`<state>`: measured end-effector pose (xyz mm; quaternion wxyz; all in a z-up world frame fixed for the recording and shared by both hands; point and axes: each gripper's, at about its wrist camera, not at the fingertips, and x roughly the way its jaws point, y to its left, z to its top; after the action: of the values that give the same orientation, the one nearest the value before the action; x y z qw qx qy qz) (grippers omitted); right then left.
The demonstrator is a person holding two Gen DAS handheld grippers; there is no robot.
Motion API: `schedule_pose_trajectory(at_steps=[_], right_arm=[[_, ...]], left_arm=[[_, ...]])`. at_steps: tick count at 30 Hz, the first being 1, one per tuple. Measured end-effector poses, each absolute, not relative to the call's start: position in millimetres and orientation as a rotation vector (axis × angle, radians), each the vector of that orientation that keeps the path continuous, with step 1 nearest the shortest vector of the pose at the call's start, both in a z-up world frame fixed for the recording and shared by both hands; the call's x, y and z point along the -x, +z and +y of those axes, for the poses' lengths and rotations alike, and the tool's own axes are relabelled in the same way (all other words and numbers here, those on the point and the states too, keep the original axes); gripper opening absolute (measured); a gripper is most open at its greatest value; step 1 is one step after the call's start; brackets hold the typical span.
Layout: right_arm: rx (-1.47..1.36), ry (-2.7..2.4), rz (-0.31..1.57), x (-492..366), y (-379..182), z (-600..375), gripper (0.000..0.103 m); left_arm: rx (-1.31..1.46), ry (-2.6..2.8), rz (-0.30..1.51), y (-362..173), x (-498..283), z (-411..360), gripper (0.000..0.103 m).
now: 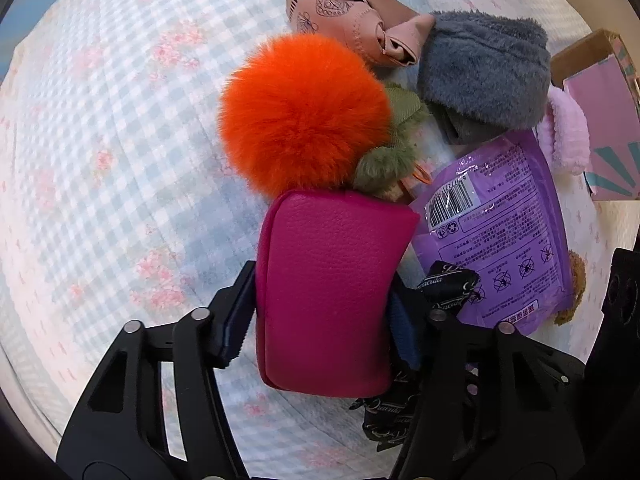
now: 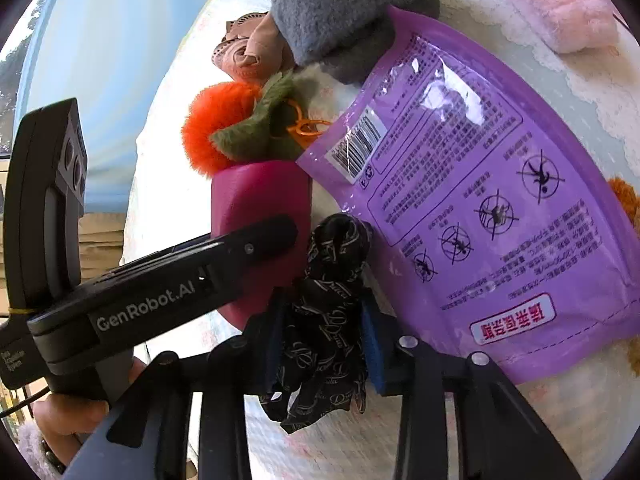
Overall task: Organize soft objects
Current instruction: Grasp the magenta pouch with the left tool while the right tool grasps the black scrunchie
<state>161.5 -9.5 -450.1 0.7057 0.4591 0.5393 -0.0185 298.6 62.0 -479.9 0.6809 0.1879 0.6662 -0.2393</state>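
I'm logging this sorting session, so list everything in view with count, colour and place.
pouch: 1, magenta, between the left tool's fingers
pompom: 1, orange with green leaves, above the pouch
fluffy item: 1, grey, top right
leather bow piece: 1, tan-pink, top
plastic packet: 1, purple, printed back up, right of the pouch
printed ribbon: 1, black, in the right tool
plush item: 1, pale pink, by the box
box: 1, cardboard, pink inside, far right
cloth: 1, blue check, underneath
left tool: 1, black, shut on the pouch
right tool: 1, black, shut on the ribbon
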Motion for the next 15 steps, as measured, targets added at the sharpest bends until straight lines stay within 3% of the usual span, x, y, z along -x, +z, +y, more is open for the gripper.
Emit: schedule_pose_trajectory(at_steps=[5,15], right_arm=[[-0.947,-0.032,1.194,-158,-438,-17,0.031],[-0.764,-0.030,1.154,-154,-390,-22,0.031]], left_arm=[[-0.417,-0.521,1.461,-457,-276,65,0.043],[-0.353,-0.495,1.368,-360,-244,95,0.040]])
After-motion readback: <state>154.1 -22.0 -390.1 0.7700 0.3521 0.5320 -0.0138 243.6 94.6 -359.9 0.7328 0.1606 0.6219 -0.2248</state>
